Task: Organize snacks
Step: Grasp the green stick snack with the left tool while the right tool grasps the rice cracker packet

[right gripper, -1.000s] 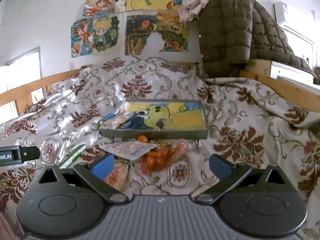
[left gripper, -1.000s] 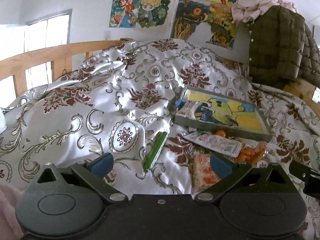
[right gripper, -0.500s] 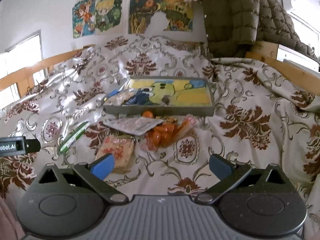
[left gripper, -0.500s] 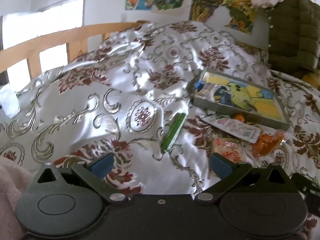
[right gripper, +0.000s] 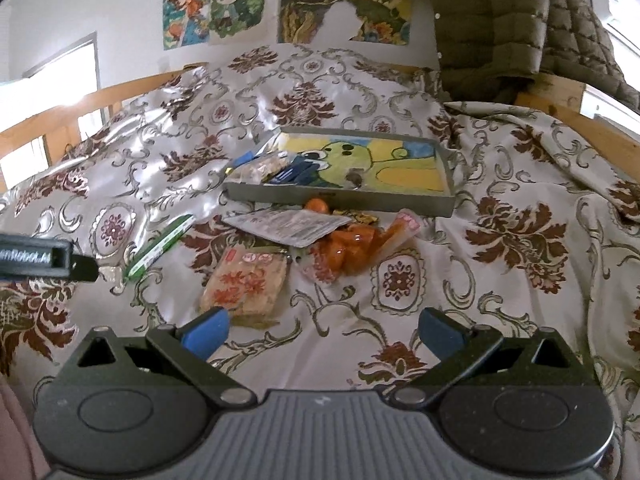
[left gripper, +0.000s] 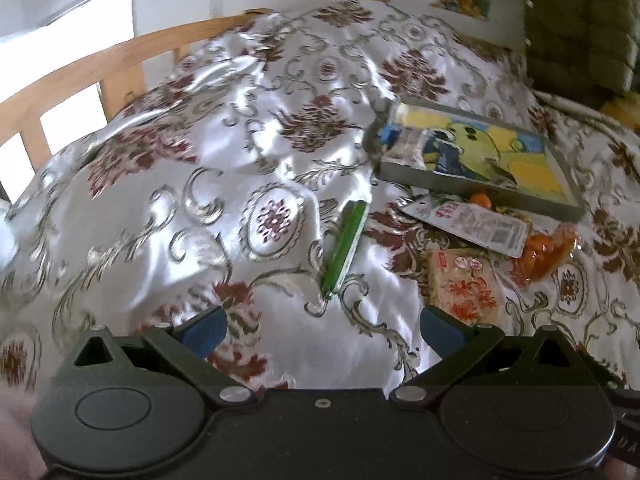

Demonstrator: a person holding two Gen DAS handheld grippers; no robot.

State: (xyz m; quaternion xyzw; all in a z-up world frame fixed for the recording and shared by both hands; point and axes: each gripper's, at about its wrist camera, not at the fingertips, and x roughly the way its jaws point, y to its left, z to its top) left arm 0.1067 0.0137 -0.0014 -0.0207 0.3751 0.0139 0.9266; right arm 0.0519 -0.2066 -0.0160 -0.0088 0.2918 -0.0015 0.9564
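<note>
Both tongs are released and carry nothing. My left gripper (left gripper: 322, 326) stands with its jaws spread wide at the bottom of its view, above patterned bedspread (left gripper: 168, 184). My right gripper (right gripper: 322, 326) is likewise spread, low in its frame.

The snacks lie loose on the bedspread, centre of the right view. A green stick pack (right gripper: 162, 246) lies left of centre, slanted, apart from the rest. A tan floral packet (right gripper: 246, 282) lies nearest my right tongs, just above the left blue pad (right gripper: 206, 330). A silver sachet (right gripper: 288, 226) rests partly over a clear bag of orange sweets (right gripper: 352, 250). A single orange piece (right gripper: 318, 205) sits touching or nearly touching the tray's front wall. The tray (right gripper: 340, 199) stands above them, its left end already holding a few packets; its right half is bare.

I judge the step in hand to be the approach to a first pick: green stick pack for the left, tan floral packet for the right.

Recommendations:
- Turn the left jaws across the stick pack's narrow width, not along it.
- Come down flat on the packet; the cloth is soft and slippery and will sink or bunch.
- Avoid pinching bedspread with the wrapper.
- Lift the silver sachet before the bag beneath it.
- Fill the tray's bare right half.
</note>
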